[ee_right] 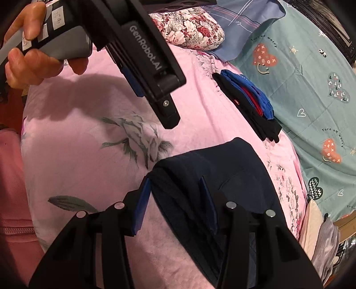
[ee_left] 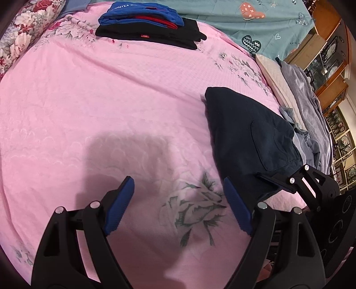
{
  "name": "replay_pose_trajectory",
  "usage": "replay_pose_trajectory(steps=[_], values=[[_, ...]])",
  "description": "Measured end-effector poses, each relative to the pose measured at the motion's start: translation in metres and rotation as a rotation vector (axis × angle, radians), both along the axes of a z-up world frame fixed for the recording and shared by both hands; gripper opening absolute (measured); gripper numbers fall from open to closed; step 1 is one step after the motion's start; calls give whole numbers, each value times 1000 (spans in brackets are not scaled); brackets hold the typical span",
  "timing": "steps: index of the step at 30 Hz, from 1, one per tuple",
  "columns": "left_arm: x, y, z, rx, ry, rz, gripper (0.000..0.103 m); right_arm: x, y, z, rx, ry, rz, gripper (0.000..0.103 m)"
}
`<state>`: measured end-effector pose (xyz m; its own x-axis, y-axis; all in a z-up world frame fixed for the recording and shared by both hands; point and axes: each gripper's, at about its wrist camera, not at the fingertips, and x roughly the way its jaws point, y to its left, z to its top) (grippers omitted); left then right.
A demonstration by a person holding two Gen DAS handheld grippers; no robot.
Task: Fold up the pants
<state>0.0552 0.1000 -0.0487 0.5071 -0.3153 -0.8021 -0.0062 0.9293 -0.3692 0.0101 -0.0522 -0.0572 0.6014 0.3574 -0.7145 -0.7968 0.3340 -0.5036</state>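
Lying on the pink bed [ee_left: 111, 100] at its right edge, dark pants [ee_left: 244, 133] run near-to-far; right gripper [ee_right: 175, 204] straddles the near end, grasping a fold; left gripper [ee_left: 178, 206] released, empty, just left of pants, w/ folded stack [ee_left: 151, 26] far off

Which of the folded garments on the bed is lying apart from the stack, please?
The navy pants, alone by the right gripper; the blue and black ones are stacked at the far side.
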Motion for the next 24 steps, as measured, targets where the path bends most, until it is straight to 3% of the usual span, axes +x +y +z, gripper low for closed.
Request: replay_pose_trajectory(steps=[8,10,13,17,21,24], values=[[5,1,1,-63,13,-1,86,2,-2,-1,6,-9,11,45],[6,2,0,-92,24,8,87,4,-2,0,11,1,1,28],[9,1,-1,-156,38,7,87,6,-5,6,34,-7,-21,15],[15,-10,2,-283,44,-27,92,11,-16,23,112,16,-56,12],[30,-39,-7,-441,101,-130,93,9,-20,29,157,4,-69,12],[41,-55,-20,-500,150,-163,93,8,-22,28,176,6,-77,12]])
